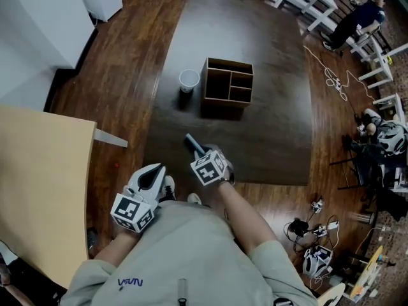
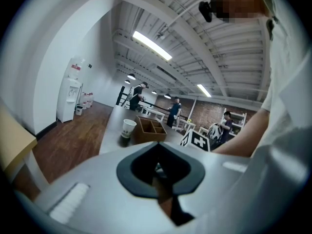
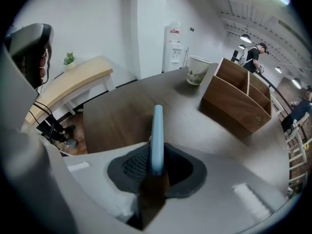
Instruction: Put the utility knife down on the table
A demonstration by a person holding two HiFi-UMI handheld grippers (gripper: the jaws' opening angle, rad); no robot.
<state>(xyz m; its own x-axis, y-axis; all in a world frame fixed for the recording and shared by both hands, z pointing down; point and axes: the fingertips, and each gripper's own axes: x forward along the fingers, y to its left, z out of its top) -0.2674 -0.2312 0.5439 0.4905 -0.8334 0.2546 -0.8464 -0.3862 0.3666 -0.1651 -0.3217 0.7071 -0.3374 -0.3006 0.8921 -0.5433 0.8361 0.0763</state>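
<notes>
Jaws first?
- Right gripper [image 3: 155, 173] clamps one blue utility knife [image 3: 157, 130] over the table [image 3: 117, 118]. Left gripper [image 2: 158, 173] is closed on nothing.

Beyond?
- One paper cup [image 1: 189, 80], one wooden box [image 1: 228, 81]. Only the head view looks down into its compartments.

The cup [image 1: 189, 80] stands on the table [image 1: 280, 120], just beside the divided box [image 1: 228, 80], at its nine o'clock. The utility knife [image 1: 193, 143] is at the cup's six o'clock.
</notes>
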